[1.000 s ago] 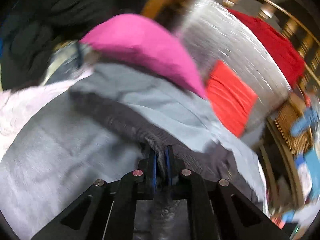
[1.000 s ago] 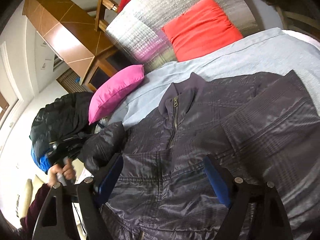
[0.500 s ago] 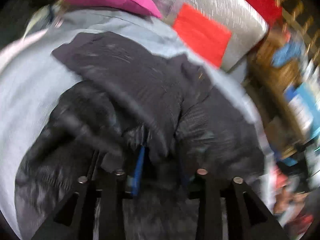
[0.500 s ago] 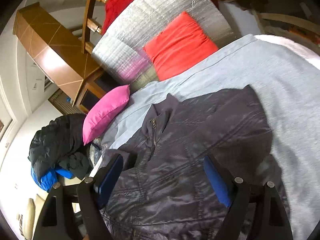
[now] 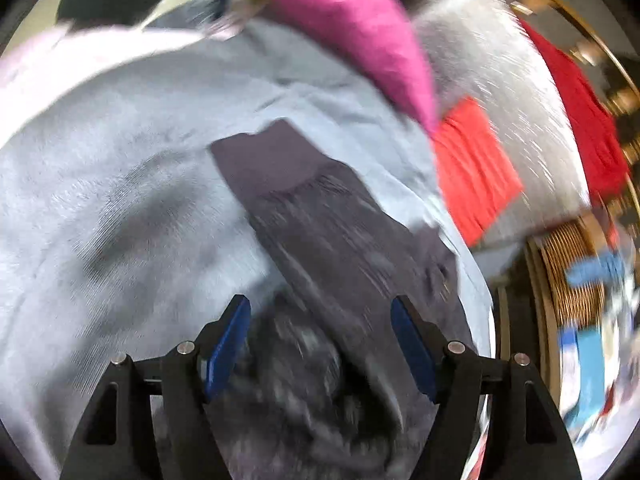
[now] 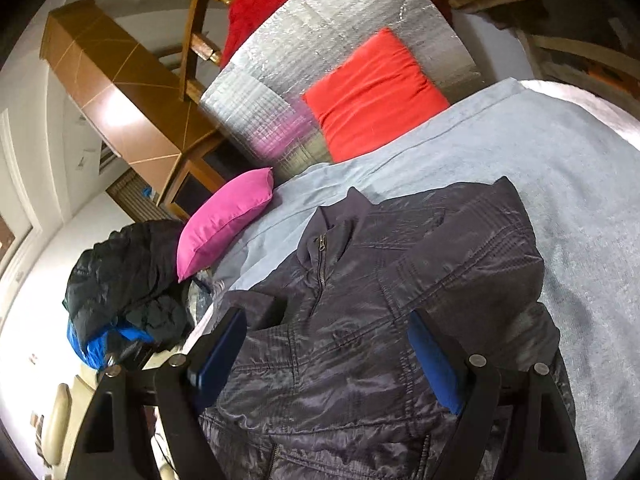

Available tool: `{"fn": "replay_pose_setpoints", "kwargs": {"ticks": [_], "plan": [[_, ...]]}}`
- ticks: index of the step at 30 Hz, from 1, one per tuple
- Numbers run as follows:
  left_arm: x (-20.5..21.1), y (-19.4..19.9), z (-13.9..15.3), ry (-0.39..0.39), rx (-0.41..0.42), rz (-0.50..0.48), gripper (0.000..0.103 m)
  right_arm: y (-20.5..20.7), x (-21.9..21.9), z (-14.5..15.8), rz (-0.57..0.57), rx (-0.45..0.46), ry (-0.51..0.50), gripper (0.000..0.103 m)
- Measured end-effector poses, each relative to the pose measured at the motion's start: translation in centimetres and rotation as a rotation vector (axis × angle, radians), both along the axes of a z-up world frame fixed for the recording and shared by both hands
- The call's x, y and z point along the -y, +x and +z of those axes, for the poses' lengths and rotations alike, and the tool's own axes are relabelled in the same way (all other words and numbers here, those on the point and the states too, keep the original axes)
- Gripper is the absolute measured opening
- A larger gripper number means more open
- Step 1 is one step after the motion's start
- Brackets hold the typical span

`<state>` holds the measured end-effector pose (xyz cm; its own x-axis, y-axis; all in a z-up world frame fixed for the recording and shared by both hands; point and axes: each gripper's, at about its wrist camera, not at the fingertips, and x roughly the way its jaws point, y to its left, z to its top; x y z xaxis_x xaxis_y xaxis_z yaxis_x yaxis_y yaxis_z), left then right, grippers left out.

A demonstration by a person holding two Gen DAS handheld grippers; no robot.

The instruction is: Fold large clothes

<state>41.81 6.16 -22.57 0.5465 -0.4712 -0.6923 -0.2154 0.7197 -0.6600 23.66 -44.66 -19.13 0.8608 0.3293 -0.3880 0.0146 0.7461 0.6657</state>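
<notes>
A dark grey quilted jacket lies front-up on a light blue blanket, collar toward the pillows. In the blurred left wrist view one sleeve of the jacket lies stretched across the blanket. My left gripper is open and empty just above the sleeve. My right gripper is open and empty above the jacket's chest.
A pink pillow and a red pillow lie at the head of the bed against a silver foil panel. A black and blue coat is heaped at the left. A wicker basket stands beside the bed.
My left gripper was shut on the jacket's sleeve, carried it across, then opened and let it drop. My right gripper stayed open and drew back a little.
</notes>
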Motion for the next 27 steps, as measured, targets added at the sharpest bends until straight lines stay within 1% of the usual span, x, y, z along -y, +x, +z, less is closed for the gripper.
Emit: {"fn": "replay_pose_setpoints", "kwargs": {"ticks": [2,4,6,8,10,11,12,14,15,16,18,20,23,24,25,27], "plan": [[0.0,1.7,-1.5,-0.030,-0.011,0.027,0.073,0.1,0.1,-0.1,-0.006,0.000,-0.008,0.085],[-0.1,3.6,-2.8,-0.042,-0.032,0.047,0.073,0.3,0.2,-0.3,-0.013,-0.003,-0.016,0.085],[-0.3,4.9,-4.1,-0.094,-0.045,0.068,0.072,0.8,0.4,-0.7,-0.019,-0.014,-0.020,0.085],[-0.6,5.3,-4.9,-0.148,-0.034,0.082,0.071,1.1,0.7,-0.9,-0.024,-0.021,-0.016,0.085],[-0.6,5.4,-5.1,-0.158,-0.024,0.089,0.062,1.4,0.9,-1.2,-0.029,-0.023,-0.017,0.085],[-0.7,5.5,-5.2,-0.160,-0.018,0.095,0.047,1.6,0.9,-1.3,-0.029,-0.027,-0.021,0.085],[-1.0,5.5,-5.3,-0.167,-0.006,0.108,0.036,1.6,0.9,-1.4,-0.031,-0.029,-0.025,0.085],[-1.4,5.5,-5.2,-0.161,0.020,0.123,0.028,1.7,0.9,-1.4,-0.032,-0.031,-0.027,0.085],[-1.4,5.7,-4.8,-0.150,0.034,0.123,0.024,1.7,1.0,-1.4,-0.033,-0.030,-0.028,0.085],[-1.2,5.9,-4.1,-0.132,0.056,0.118,0.022,1.6,1.0,-1.4,-0.037,-0.028,-0.029,0.085],[-0.5,6.0,-2.2,-0.083,0.103,0.090,0.017,1.3,1.2,-1.2,-0.048,-0.019,-0.025,0.085],[0.4,5.9,-0.1,-0.040,0.138,0.057,0.016,1.0,1.4,-1.0,-0.050,-0.013,-0.024,0.085],[2.4,5.4,2.8,-0.008,0.186,0.006,0.014,0.4,1.7,-0.6,-0.068,-0.004,-0.041,0.085],[3.6,4.9,4.3,0.011,0.211,-0.022,0.014,0.2,1.9,-0.5,-0.078,-0.003,-0.046,0.085],[4.4,4.6,5.3,0.022,0.230,-0.040,0.014,-0.2,2.2,-0.4,-0.092,-0.002,-0.050,0.085],[6.9,3.3,8.2,0.037,0.286,-0.101,0.013,-0.8,3.0,-0.2,-0.123,0.003,-0.050,0.085]]}}
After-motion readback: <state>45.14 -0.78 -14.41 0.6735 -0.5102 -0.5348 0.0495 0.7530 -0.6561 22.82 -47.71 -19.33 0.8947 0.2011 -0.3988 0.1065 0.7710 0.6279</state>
